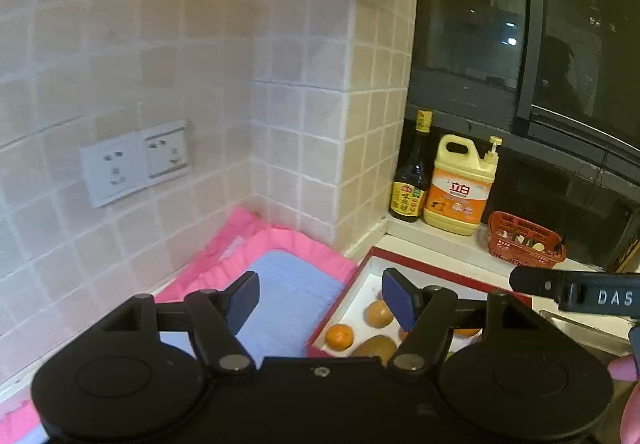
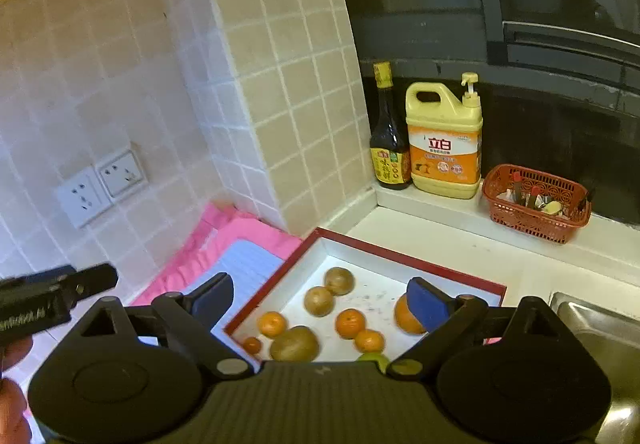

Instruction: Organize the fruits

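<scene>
A red-rimmed white box [image 2: 404, 256] lies on the counter and holds several small oranges [image 2: 350, 322], three brown kiwis [image 2: 295, 343], a larger orange [image 2: 404, 318] and a green fruit [image 2: 374, 359], partly hidden. The box also shows in the left wrist view [image 1: 372, 268] with an orange [image 1: 339, 336] and kiwis [image 1: 379, 313]. My left gripper [image 1: 318, 298] is open and empty, above the box's left edge. My right gripper [image 2: 320, 300] is open and empty, above the box.
A pink and blue cloth [image 1: 288, 284] lies left of the box by the tiled wall. A dark sauce bottle [image 2: 388, 135], a yellow detergent jug [image 2: 444, 139] and a red basket [image 2: 536, 201] stand on the window ledge. A steel sink [image 2: 600, 328] is at right.
</scene>
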A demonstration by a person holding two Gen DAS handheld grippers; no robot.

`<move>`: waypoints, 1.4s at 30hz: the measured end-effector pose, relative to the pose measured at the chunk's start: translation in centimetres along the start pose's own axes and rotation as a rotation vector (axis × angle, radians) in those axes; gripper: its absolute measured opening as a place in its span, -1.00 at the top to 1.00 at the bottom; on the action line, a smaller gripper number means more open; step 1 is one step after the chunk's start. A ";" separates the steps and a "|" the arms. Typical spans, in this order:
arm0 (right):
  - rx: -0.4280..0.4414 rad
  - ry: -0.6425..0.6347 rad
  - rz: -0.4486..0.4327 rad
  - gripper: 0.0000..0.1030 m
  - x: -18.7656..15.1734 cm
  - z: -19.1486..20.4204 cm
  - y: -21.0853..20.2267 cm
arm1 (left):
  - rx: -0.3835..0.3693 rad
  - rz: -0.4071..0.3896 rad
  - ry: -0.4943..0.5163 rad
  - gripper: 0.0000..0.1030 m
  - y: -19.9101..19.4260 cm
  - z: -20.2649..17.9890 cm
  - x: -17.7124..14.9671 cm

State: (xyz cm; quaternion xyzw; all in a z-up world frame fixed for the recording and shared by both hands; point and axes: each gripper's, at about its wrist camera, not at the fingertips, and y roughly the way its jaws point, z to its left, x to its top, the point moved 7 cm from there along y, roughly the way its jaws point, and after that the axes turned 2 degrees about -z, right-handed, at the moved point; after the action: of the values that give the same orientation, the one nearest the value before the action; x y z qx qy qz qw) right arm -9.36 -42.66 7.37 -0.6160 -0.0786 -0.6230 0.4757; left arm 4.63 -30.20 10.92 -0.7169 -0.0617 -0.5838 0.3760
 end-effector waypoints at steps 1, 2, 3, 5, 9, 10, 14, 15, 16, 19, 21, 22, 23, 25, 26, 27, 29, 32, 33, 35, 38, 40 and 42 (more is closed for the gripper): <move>0.000 0.003 -0.004 -0.85 -0.4 0.3 -0.5 | 0.011 -0.003 0.003 -0.56 -0.8 0.2 -0.2; 0.000 0.005 -0.008 -0.85 -0.6 0.5 -0.9 | 0.022 -0.007 0.002 -0.56 -1.4 0.3 -0.5; 0.000 0.005 -0.011 -0.85 -0.9 0.8 -1.3 | 0.033 -0.009 -0.002 -0.56 -2.1 0.5 -0.7; -0.001 -0.002 -0.012 -0.86 -1.6 1.3 -1.9 | 0.050 0.000 -0.005 -0.56 -3.1 0.6 -1.3; -0.029 -0.033 -0.015 -0.86 -3.0 2.3 -2.7 | 0.080 0.018 0.011 -0.56 -4.5 0.7 -2.9; -0.037 -0.042 -0.015 -0.86 -3.4 2.4 -2.7 | 0.088 0.022 0.019 -0.56 -4.7 0.7 -3.4; -0.079 -0.092 -0.008 -0.87 -5.2 3.1 -2.9 | 0.130 0.029 0.021 -0.59 -5.0 0.7 -5.3; -0.090 -0.104 -0.004 -0.87 -5.6 3.2 -2.8 | 0.143 0.033 0.013 -0.59 -5.0 0.8 -5.8; -0.098 -0.113 0.001 -0.87 -6.0 3.3 -2.6 | 0.149 0.039 0.003 -0.59 -4.9 0.9 -6.2; -0.115 -0.135 0.029 -0.87 -7.2 3.4 -2.0 | 0.157 0.075 -0.012 -0.59 -4.1 1.4 -7.6; -0.119 -0.134 0.046 -0.87 -7.7 3.4 -1.4 | 0.160 0.103 -0.005 -0.59 -3.6 1.5 -8.6; -0.122 -0.131 0.055 -0.87 -8.0 3.4 -1.2 | 0.165 0.115 -0.001 -0.59 -3.4 1.6 -9.0; -0.124 -0.129 0.066 -0.87 -8.3 3.4 -0.9 | 0.168 0.125 0.001 -0.59 -3.3 1.7 -9.4; -0.126 -0.133 0.091 -0.87 -8.8 3.4 -0.3 | 0.167 0.145 -0.002 -0.59 -3.0 1.8 -10.1; -0.126 -0.137 0.102 -0.87 -9.1 3.5 0.0 | 0.165 0.151 -0.009 -0.59 -2.9 1.9 -10.3; -0.126 -0.143 0.109 -0.87 -9.2 3.6 0.2 | 0.162 0.157 -0.012 -0.59 -2.9 2.0 -10.5; -0.125 -0.149 0.120 -0.87 -9.5 3.7 0.8 | 0.160 0.170 -0.007 -0.59 -2.6 2.0 -10.8; -0.122 -0.154 0.146 -0.87 -10.0 3.8 1.7 | 0.160 0.186 0.010 -0.59 -2.2 1.9 -11.2; -0.121 -0.155 0.151 -0.87 -10.1 3.8 1.8 | 0.162 0.191 0.009 -0.59 -2.2 1.9 -11.4; -0.121 -0.159 0.159 -0.87 -10.2 3.9 2.2 | 0.160 0.198 0.009 -0.59 -2.0 2.0 -11.6; -0.120 -0.161 0.168 -0.87 -10.5 3.9 2.6 | 0.162 0.206 0.012 -0.59 -1.8 2.0 -11.8; -0.120 -0.160 0.173 -0.87 -10.6 3.8 2.8 | 0.160 0.213 0.013 -0.59 -1.6 2.0 -12.0; -0.120 -0.157 0.178 -0.87 -10.8 3.8 2.9 | 0.158 0.218 0.016 -0.59 -1.5 1.9 -12.1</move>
State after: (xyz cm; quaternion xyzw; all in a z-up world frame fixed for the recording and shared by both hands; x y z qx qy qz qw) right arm -7.02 -36.29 -2.26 -0.6947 -0.0233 -0.5317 0.4839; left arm 1.61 -23.71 0.86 -0.6827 -0.0262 -0.5385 0.4932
